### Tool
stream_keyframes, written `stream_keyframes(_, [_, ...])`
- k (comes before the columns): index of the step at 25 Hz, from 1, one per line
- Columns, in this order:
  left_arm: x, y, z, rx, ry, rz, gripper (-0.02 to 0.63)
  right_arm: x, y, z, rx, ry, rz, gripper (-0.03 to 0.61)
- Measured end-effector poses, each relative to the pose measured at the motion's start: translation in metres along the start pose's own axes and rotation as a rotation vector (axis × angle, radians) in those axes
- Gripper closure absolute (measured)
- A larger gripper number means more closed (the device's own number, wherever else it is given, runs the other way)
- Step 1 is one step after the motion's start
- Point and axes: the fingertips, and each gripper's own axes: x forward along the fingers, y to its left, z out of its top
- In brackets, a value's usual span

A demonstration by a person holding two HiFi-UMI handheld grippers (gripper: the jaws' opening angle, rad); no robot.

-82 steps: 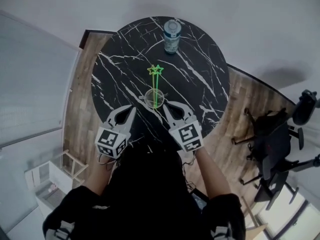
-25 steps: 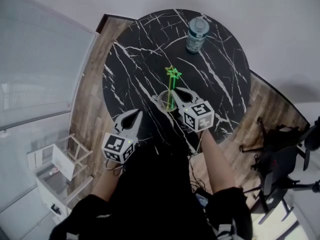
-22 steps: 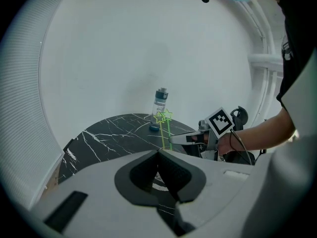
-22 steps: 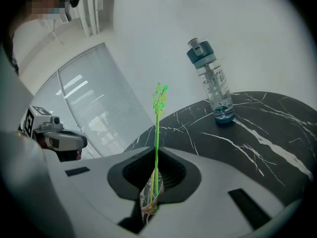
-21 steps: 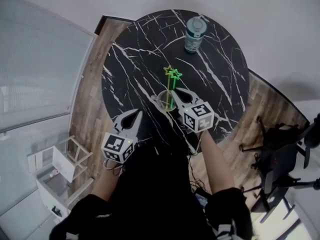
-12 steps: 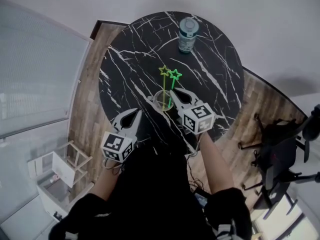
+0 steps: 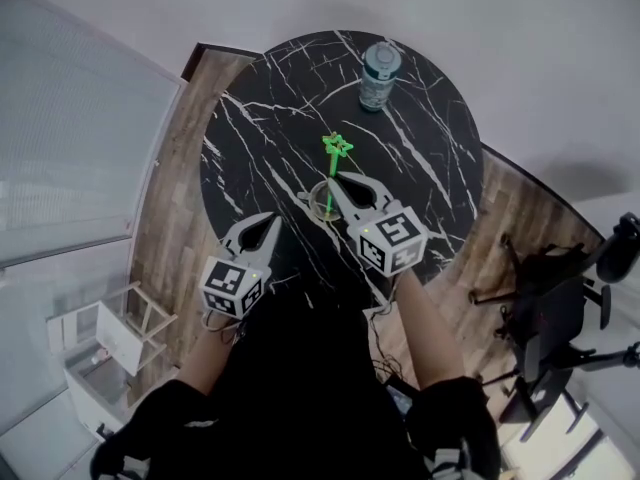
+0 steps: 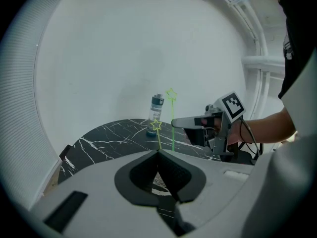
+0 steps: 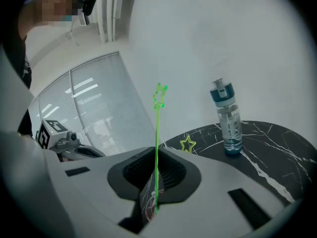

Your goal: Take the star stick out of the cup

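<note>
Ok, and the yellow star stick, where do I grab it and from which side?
Pinch the yellow star stick on its thin, near-upright shaft just under the star, probably coming level from the left gripper side: the right gripper, shut on the green star stick, crowds the other side. Open the shut left jaws first.

A round black tabletop (image 7: 270,118) veined with white stands on a floor (image 7: 165,248) of brown wood planks. A plain white wall (image 7: 520,38) rises just behind it. Along the left runs a pale window (image 7: 70,148) covered by fine horizontal blinds. A black chair (image 7: 555,308) sits off to the right, and a small white rack (image 7: 100,333) stands at the lower left. The light is soft and even.
</note>
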Motion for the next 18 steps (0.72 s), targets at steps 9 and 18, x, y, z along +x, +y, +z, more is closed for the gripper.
stream_keyframes(9, [-0.015, 0.020, -0.003, -0.042, -0.032, 0.046, 0.615, 0.023, 0.051, 0.004, -0.077, 0.058, 0.094, 0.568])
stream_keyframes(18, [-0.041, 0.054, -0.025, -0.114, -0.045, 0.123, 0.615, 0.058, 0.092, -0.029, -0.138, 0.175, 0.154, 0.568])
